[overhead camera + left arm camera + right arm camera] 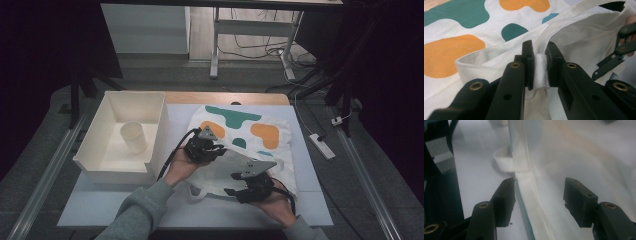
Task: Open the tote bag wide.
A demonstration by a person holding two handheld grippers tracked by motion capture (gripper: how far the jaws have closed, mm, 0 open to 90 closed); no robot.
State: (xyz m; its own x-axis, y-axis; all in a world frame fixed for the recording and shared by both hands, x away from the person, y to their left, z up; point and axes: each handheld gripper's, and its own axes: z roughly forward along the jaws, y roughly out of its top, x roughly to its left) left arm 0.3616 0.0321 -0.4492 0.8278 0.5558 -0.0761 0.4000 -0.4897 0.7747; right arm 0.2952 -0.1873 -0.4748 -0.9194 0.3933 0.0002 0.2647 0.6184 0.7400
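Observation:
A white cloth tote bag (250,132) with green and orange blobs lies on the white table top (125,200). My left gripper (212,149) sits at the bag's near-left side. In the left gripper view this gripper (541,67) is shut on a white woven strap (540,75) at the bag's rim, and the printed cloth (461,57) spreads behind it. My right gripper (235,190) is low at the bag's near edge. In the right gripper view its jaws (539,195) stand open around the bag's hem (530,195), with neither pad pressing on it. A strap loop (504,162) lies beyond.
A cream open bin (100,160) with a cream cup (134,137) inside stands at the left of the table. A power strip (322,146) and cables lie on the floor at the right. Desk legs stand behind the table.

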